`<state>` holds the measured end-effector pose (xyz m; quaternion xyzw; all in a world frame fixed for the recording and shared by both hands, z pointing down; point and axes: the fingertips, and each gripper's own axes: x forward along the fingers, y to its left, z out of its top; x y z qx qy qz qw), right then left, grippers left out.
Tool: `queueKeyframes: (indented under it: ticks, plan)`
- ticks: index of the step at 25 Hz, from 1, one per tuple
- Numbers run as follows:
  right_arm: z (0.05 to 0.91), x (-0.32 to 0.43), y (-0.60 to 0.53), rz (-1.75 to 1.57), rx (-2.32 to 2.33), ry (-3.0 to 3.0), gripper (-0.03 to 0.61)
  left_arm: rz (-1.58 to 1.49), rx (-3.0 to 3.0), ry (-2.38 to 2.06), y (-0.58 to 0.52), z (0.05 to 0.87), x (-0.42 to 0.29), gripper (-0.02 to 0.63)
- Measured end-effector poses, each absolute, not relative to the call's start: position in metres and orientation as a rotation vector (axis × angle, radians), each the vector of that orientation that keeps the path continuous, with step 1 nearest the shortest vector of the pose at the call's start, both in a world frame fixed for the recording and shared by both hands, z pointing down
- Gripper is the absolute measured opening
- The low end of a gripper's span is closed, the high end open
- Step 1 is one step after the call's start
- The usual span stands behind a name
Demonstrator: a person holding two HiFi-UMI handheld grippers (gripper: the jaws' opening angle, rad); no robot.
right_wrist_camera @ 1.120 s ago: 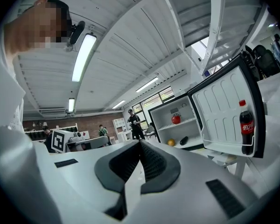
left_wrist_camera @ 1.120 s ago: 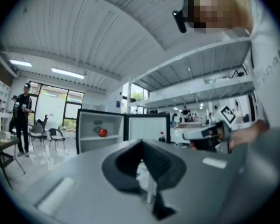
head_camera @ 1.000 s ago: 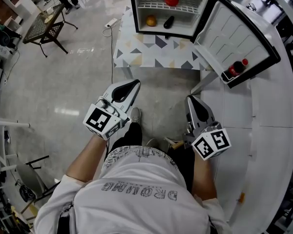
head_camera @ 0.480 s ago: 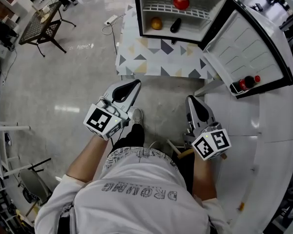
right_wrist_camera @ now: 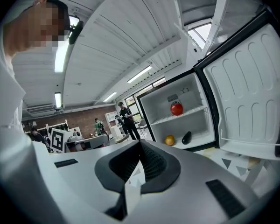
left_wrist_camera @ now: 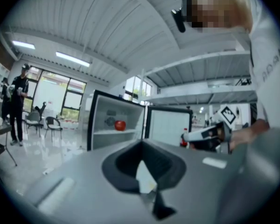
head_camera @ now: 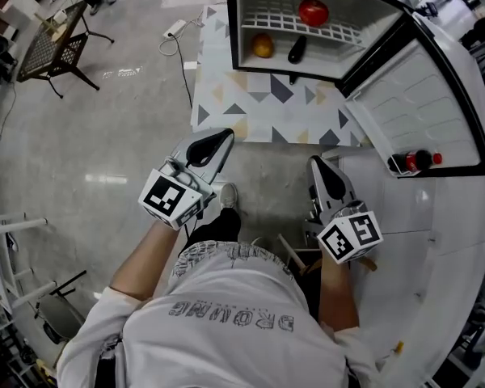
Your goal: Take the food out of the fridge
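Observation:
The small fridge [head_camera: 250,23] stands open on the floor ahead. On its wire shelf lies a red tomato [head_camera: 313,11]; below are an orange fruit [head_camera: 263,45] and a dark eggplant [head_camera: 297,49]. The right gripper view shows the same tomato [right_wrist_camera: 177,108], orange fruit [right_wrist_camera: 170,140] and eggplant [right_wrist_camera: 186,137]. A red-capped cola bottle [head_camera: 412,162] stands in the door rack. My left gripper [head_camera: 218,140] and right gripper [head_camera: 319,165] are both shut and empty, held side by side, pointing at the fridge and well short of it. The left gripper view shows the tomato [left_wrist_camera: 120,124] far off.
A triangle-patterned mat [head_camera: 267,103] lies before the fridge. The open door [head_camera: 424,111] swings out to the right beside a white counter [head_camera: 444,249]. A black mesh table [head_camera: 52,47] and a power strip [head_camera: 176,29] sit at the left. People stand in the background.
The fridge sits nearer and larger in the head view as the person steps toward it. Both grippers travel forward with the body and stay shut.

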<state>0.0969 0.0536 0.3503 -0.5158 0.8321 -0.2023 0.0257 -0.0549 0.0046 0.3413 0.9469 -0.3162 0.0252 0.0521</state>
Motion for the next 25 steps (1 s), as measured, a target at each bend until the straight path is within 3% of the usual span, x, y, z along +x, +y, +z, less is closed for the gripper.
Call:
queueKeyframes:
  ticks: [25]
  plan:
    - [0.348,0.048,-0.092,-0.615,-1.698,2.534,0.000,0.084,2.911,-0.864,-0.139,0.342,-0.103,0.006]
